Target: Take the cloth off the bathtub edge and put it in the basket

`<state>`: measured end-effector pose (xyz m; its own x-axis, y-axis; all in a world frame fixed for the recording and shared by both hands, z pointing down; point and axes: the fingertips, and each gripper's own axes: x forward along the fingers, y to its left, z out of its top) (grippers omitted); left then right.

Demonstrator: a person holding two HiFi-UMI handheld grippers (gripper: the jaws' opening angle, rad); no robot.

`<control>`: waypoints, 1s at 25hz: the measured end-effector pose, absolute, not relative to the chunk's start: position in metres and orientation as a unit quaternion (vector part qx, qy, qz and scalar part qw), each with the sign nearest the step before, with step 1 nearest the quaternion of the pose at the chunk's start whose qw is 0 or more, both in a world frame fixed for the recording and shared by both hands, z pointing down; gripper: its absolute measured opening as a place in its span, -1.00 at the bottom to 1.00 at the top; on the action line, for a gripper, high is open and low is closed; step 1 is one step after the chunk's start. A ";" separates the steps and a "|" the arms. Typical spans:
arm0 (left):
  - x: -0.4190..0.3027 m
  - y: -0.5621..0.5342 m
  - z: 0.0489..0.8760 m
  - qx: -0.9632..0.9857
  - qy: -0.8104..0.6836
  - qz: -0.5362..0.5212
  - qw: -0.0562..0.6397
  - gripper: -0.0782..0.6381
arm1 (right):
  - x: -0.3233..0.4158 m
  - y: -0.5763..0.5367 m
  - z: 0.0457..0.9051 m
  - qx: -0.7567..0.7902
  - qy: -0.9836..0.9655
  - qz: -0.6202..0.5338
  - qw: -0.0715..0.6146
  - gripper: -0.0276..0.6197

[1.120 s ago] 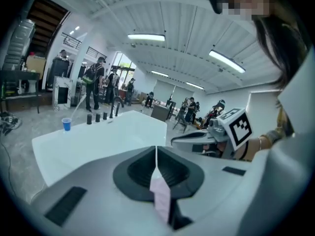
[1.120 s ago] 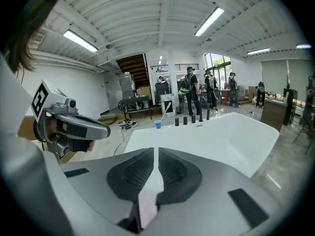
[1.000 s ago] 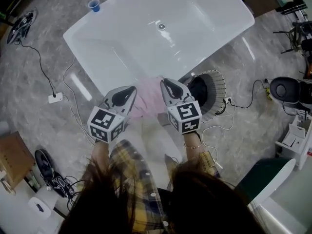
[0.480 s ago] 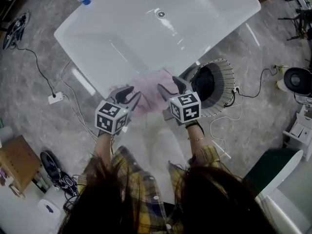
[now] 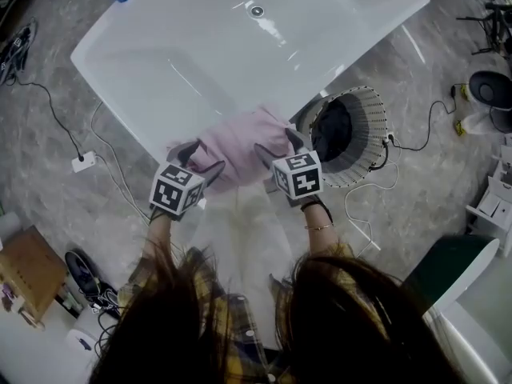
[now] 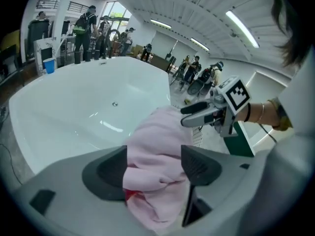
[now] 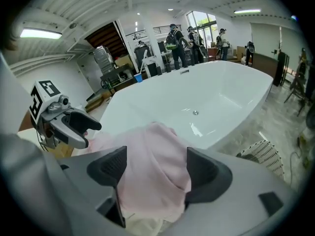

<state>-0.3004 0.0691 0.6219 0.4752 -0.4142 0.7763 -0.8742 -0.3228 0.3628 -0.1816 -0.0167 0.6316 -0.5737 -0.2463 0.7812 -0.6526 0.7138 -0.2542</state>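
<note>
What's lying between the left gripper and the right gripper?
The pink cloth, on the bathtub edge; the head view shows it. The left gripper and right gripper have just been opening their fingers, cloth between each pair.

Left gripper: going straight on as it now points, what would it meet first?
Probably the pink cloth on the bathtub edge; it already lies between the jaws of the left gripper, which have just been opening.

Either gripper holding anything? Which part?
Nothing gripped. The left gripper and right gripper have just been opening; the pink cloth lies between each pair of jaws, on the bathtub edge.
</note>
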 end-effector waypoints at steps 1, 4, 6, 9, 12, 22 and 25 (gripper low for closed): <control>-0.300 0.073 0.627 0.758 -0.417 0.301 0.401 0.11 | -0.181 -0.016 0.637 0.263 -0.843 0.270 0.385 0.22; -0.299 0.086 0.641 0.752 -0.394 0.344 0.402 0.16 | -0.178 -0.014 0.654 0.256 -0.835 0.269 0.407 0.24; -0.298 0.097 0.650 0.747 -0.377 0.373 0.402 0.19 | -0.176 -0.014 0.665 0.257 -0.829 0.277 0.413 0.24; -0.295 0.120 0.662 0.738 -0.342 0.420 0.402 0.22 | -0.175 -0.015 0.676 0.261 -0.822 0.302 0.407 0.24; -0.290 0.142 0.674 0.731 -0.312 0.452 0.406 0.24 | -0.177 -0.014 0.680 0.259 -0.821 0.314 0.400 0.23; -0.271 0.158 0.714 0.707 -0.325 0.467 0.420 0.18 | -0.181 -0.015 0.683 0.258 -0.823 0.307 0.403 0.23; -0.270 0.157 0.715 0.709 -0.314 0.467 0.425 0.13 | -0.182 -0.015 0.681 0.257 -0.821 0.304 0.408 0.23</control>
<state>-0.2704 0.1573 0.7146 0.3656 -0.0481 0.9295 -0.8425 -0.4416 0.3085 -0.1815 -0.0150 0.6813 -0.5344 -0.1737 0.8272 -0.6709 0.6824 -0.2901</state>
